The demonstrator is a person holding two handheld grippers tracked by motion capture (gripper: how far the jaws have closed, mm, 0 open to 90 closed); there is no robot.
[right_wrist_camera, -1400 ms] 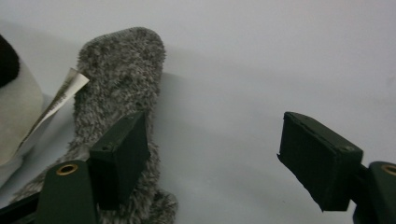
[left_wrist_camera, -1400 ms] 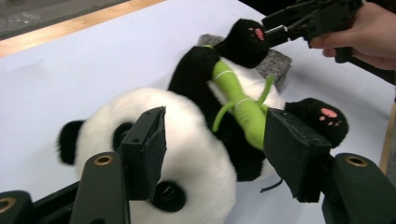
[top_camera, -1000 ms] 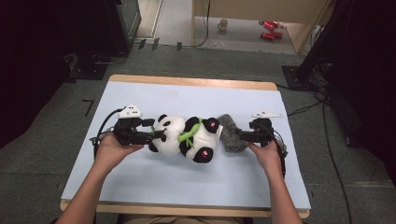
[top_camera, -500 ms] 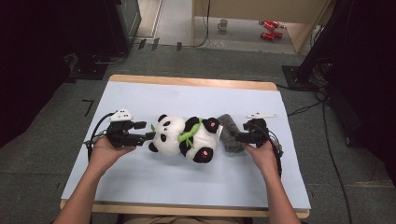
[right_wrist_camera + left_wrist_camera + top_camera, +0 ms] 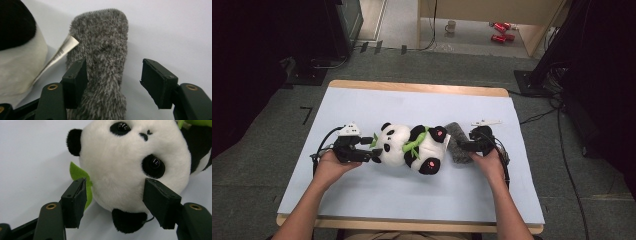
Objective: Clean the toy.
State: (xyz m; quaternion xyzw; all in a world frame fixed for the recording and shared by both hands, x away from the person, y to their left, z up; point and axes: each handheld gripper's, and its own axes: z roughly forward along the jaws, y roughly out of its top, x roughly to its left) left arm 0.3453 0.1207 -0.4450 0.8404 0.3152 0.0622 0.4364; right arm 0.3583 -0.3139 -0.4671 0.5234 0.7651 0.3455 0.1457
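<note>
panda: plush panda point(image 5: 412, 147) lies on its side mid-table on the light sheet point(image 5: 412, 195), head toward the person's left, feet toward the right. Well inside every sheet edge.
panda head: in the left gripper view the head point(image 5: 130, 165) sits between the jaws, face up toward the camera, one black ear point(image 5: 128, 220) nearest the lens, the other ear point(image 5: 74, 142) at the far left.
leaf: green felt leaf point(image 5: 80, 178) sticks out beside the head, tip against the inner face of the left-hand jaw.
left gripper: left gripper point(image 5: 374, 148) at the head end, jaws spread wide, straddling the head. Left-hand jaw touches the leaf; right-hand jaw is just beside the cheek, contact unclear. Not clamped.
grey piece: fuzzy grey plush piece point(image 5: 105, 62) lies flat by the panda's rear, white sewn tag point(image 5: 58, 56) between it and the panda's body point(image 5: 17, 57).
right gripper: right gripper point(image 5: 464, 147) at the grey piece's end, jaws wide apart. Left-hand jaw rests against the fuzz; right-hand jaw stands clear, bare sheet showing in the gap.
hands: left hand point(image 5: 332, 162) and right hand point(image 5: 488, 162) both low on the sheet, forearms in from the near edge.
room: open sheet in front of and behind the panda, plus wide margins to both side edges. Wooden table edge point(image 5: 422, 88) shows past the far side of the sheet.
</note>
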